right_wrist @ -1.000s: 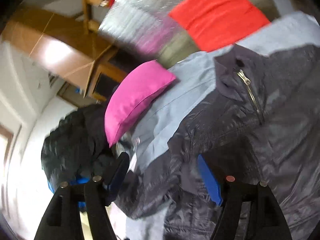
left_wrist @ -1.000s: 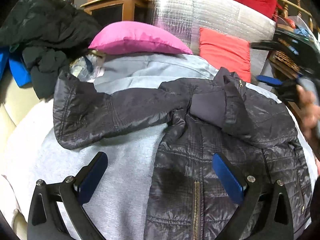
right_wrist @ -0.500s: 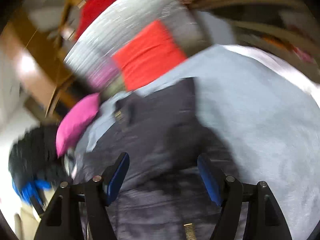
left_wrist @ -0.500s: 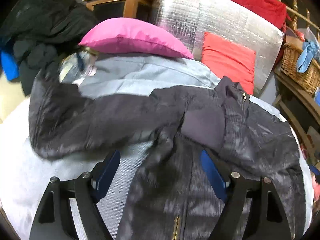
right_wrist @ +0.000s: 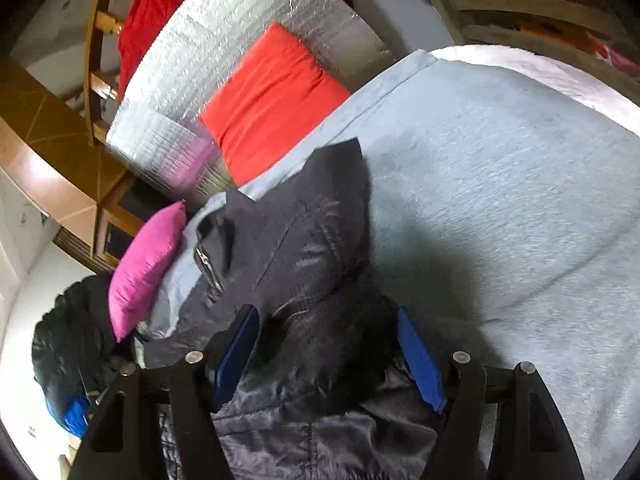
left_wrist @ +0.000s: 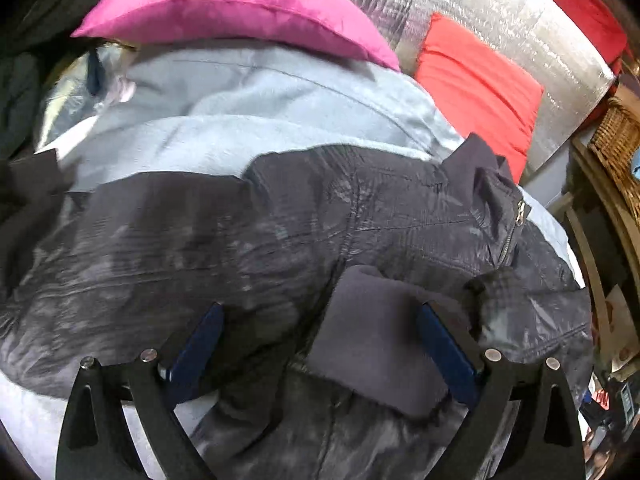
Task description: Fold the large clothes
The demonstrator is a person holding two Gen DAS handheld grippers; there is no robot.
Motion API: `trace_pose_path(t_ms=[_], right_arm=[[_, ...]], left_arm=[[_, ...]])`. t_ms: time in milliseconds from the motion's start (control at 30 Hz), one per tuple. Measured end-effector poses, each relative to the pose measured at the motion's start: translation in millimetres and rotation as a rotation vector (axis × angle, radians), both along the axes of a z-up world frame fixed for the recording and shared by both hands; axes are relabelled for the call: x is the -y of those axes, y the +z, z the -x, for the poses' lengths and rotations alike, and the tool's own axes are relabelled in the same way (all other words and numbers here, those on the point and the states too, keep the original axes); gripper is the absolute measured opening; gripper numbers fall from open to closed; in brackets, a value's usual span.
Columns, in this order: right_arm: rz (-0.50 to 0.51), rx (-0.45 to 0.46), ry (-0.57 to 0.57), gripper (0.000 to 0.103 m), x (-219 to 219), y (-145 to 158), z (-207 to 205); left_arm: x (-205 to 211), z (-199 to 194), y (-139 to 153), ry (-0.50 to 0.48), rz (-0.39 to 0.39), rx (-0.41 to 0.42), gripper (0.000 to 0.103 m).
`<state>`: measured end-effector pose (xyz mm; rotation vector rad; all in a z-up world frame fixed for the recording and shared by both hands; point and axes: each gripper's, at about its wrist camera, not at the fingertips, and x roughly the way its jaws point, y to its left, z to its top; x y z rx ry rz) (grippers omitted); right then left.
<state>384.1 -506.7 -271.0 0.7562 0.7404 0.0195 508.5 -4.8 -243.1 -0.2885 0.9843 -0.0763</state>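
Observation:
A dark quilted jacket [left_wrist: 280, 240] lies on the grey bedspread [left_wrist: 248, 124], zipper side up, one sleeve stretched out to the left. My left gripper [left_wrist: 320, 332] is open, low over the jacket near its folded collar flap [left_wrist: 372, 340]. In the right wrist view the jacket [right_wrist: 312, 248] lies on the bedspread [right_wrist: 500, 200], and my right gripper [right_wrist: 328, 340] is open with its blue pads [right_wrist: 420, 360] on either side of a bunched dark part of the jacket. I cannot tell whether the pads touch the cloth.
A pink pillow [left_wrist: 240, 4] and a red cushion [left_wrist: 480, 84] lie at the head of the bed against a silver padded board [left_wrist: 500, 12]. A pile of dark clothes [right_wrist: 72, 340] sits at the left. A wicker basket [left_wrist: 618, 148] stands at the right.
Both grippers have dropped closer to the jacket. The left one moved forward toward the collar. The right one swung round over the jacket's right side.

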Motion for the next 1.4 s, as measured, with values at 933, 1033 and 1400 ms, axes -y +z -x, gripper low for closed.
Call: trace_pose_path(t_ms=[933, 1033, 1400], right_arm=[[0.223, -0.110, 0.019, 0.075, -31.6, -15.0, -8.9], [0.219, -0.109, 0.014, 0.075, -31.1, -15.2, -9.3], [0.245, -0.114, 0.013, 0.075, -36.8, -14.0, -12.1]], left_arm=[[20.9, 12.3, -21.3, -0.153, 0.252, 0.018, 0.044], [22.3, 19.5, -19.0, -0.186, 0.250, 0.029, 0.017], [12.3, 49.9, 58.5, -0.245, 0.089, 0.163, 0.013]])
